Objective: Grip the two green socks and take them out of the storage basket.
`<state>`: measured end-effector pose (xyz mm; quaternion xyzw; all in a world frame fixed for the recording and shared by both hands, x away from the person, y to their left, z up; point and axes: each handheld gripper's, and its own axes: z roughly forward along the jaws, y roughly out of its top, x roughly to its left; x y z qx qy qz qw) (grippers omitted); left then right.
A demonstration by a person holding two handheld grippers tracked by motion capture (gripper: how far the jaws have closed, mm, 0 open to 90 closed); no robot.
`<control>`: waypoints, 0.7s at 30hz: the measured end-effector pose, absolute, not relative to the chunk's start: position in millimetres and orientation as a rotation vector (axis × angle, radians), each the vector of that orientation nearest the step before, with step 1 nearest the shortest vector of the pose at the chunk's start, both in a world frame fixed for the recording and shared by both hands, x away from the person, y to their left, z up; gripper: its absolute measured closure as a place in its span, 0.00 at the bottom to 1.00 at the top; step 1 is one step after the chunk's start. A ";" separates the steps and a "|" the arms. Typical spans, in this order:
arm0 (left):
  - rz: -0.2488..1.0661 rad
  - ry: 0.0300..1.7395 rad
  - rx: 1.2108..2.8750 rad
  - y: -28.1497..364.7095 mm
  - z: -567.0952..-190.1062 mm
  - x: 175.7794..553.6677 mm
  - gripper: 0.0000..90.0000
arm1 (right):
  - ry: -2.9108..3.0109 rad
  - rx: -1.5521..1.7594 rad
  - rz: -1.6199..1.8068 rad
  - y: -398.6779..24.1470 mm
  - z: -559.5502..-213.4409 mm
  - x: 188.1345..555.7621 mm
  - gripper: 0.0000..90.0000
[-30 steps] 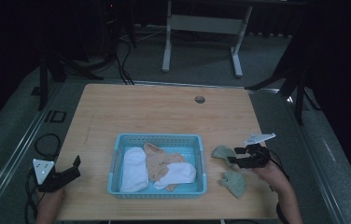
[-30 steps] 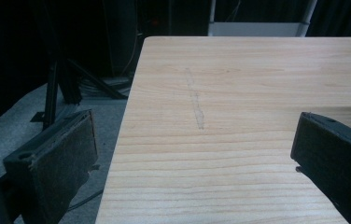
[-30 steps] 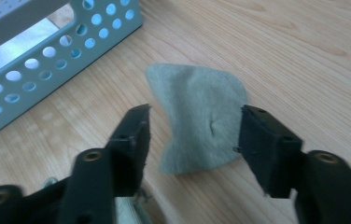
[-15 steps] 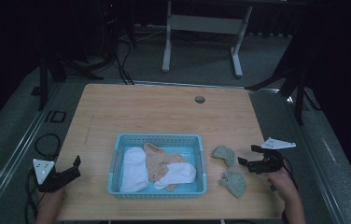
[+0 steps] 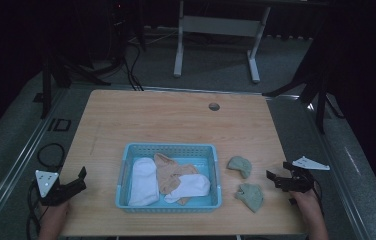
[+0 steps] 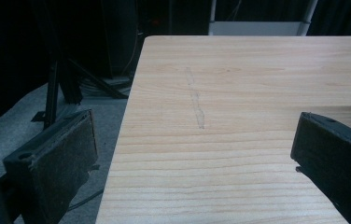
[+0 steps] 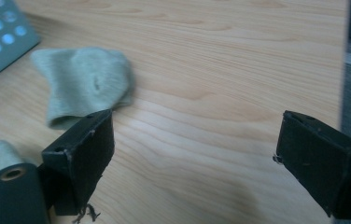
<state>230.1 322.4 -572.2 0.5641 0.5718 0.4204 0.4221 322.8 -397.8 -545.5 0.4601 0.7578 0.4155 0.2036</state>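
Two crumpled pale green socks [image 5: 244, 180] lie released on the wooden table [image 5: 176, 122]; right tool [image 5: 280, 179] has backed off, jaws open, left tool [image 5: 78, 181] open too.

The basket [image 5: 168, 149] sits lower centre of the table [image 5: 176, 120], holding three socks [image 5: 144, 181]. Two socks [image 5: 239, 165] lie right of it.

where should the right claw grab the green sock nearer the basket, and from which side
Judging by its pose, take the green sock nearer the basket at its right-hand bunched edge, coming in low from the right, where the open right claw already sits. It lies flat and crumpled, clear of the other green sock.
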 end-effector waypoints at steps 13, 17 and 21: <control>1.052 1.435 1.412 322.4 -572.2 230.2 0.01 | 1.959 1.420 1.113 -417.4 -559.9 305.4 0.12; 1.054 1.434 1.412 322.3 -572.2 230.1 0.01 | 1.914 1.450 1.109 -420.8 -559.0 299.4 0.12; 1.052 1.436 1.411 322.4 -572.2 230.1 0.01 | 1.827 1.482 1.088 -421.1 -559.5 288.8 0.12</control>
